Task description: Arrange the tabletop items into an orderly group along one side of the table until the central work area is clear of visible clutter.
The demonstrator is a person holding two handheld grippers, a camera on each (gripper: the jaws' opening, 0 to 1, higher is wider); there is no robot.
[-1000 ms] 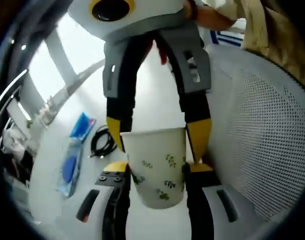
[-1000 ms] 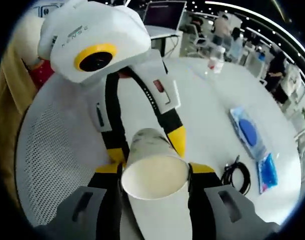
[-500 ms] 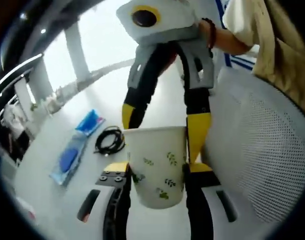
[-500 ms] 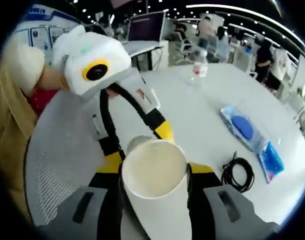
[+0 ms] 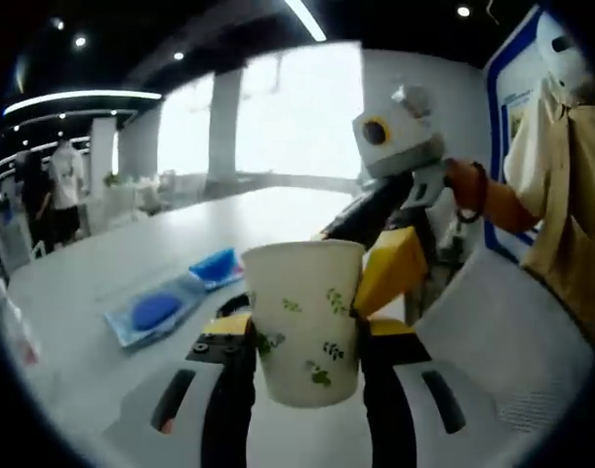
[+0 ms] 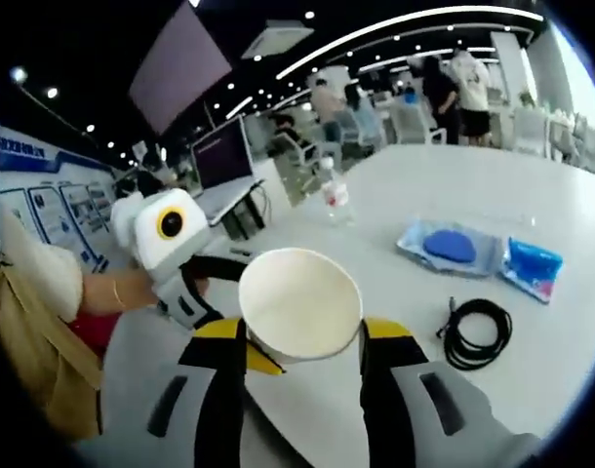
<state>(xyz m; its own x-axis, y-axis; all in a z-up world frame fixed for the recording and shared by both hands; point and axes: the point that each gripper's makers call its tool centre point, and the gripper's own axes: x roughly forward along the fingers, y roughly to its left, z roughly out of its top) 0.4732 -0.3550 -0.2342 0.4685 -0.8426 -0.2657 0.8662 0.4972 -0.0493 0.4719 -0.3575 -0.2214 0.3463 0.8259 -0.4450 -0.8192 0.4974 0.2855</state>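
Observation:
A white paper cup [image 5: 299, 297] with green leaf prints stands upright between the jaws of my left gripper [image 5: 302, 331], which is shut on its lower half. My right gripper [image 5: 356, 255] reaches in from the upper right, held by a hand [image 5: 468, 190]. Its yellow fingertip [image 5: 390, 268] lies against the cup's rim, and the other fingertip is hidden behind the cup. In the right gripper view the cup [image 6: 299, 302] faces me mouth first, and my right gripper [image 6: 302, 336] is shut on its rim. The left gripper's yellow fingertip [image 6: 261, 363] shows under the cup.
On the white table [image 6: 571, 322] lie a clear packet with a blue pad [image 6: 452, 246], a blue pouch [image 6: 534, 265] and a coiled black cable [image 6: 478, 334]. A water bottle [image 6: 335, 195] stands further back. A white perforated surface [image 5: 512, 341] lies to the right. People stand in the background.
Both cameras have swung up from looking down at the table to a level view of the room. Each gripper looks farther from the other camera. The cup stays gripped.

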